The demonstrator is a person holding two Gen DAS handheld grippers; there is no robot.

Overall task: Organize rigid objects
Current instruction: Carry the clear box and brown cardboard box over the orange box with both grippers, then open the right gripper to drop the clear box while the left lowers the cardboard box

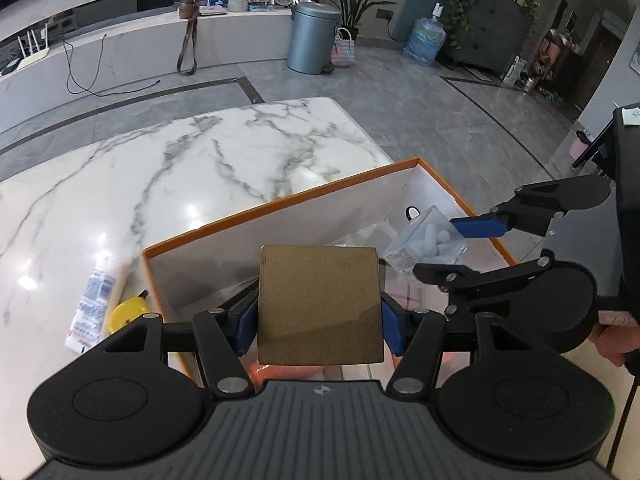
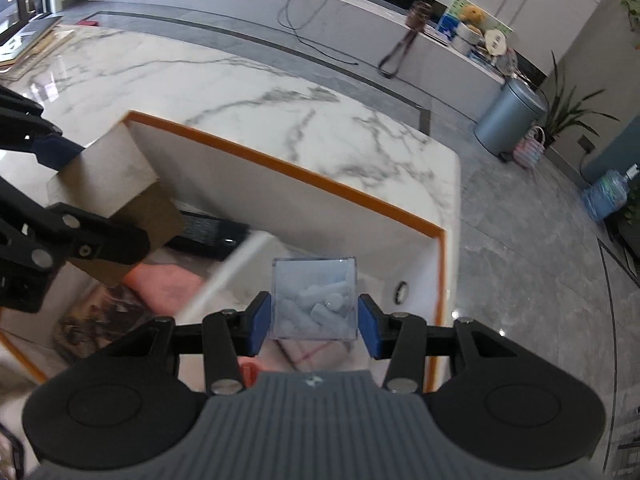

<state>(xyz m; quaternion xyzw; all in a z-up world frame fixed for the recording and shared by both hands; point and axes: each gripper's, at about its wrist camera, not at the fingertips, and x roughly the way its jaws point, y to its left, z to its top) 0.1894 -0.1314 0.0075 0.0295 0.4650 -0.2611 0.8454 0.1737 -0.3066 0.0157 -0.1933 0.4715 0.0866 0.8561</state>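
**Brown cardboard box and clear cube both carried over the orange-rimmed storage box**

Brown cardboard box [image 1: 319, 304] sits clamped between the blue pads of the left gripper [image 1: 319, 322], held above the near left part of the orange-rimmed storage box [image 1: 280, 200]. Its broad square face is turned up toward the camera, and it reads as a squat block with no strong long axis; in the right wrist view its pale side face [image 2: 102, 170] tilts down toward the interior. To the right, the right gripper [image 2: 314, 318] is closed on a clear plastic cube [image 2: 314, 298] filled with small white cylinders, which hangs upright over the right end of the storage box, open-looking top toward the far wall.

The step in hand appears to be the delivery: both items are above the container, neither set down yet. Inside already lie a pink item [image 2: 168, 286], a dark flat object [image 2: 212, 234] along the far wall and a patterned packet [image 2: 94, 320], so free floor is limited. The next move likely calls for lowering each item onto a bare patch, keeping the cube level so it lands on its base, then letting the pads part only once each rests.

Outside, on the marble table [image 1: 200, 152] at the left, a white tube [image 1: 92, 304] and a yellow round object [image 1: 130, 310] remain beside the storage box wall, probably still to be gathered.
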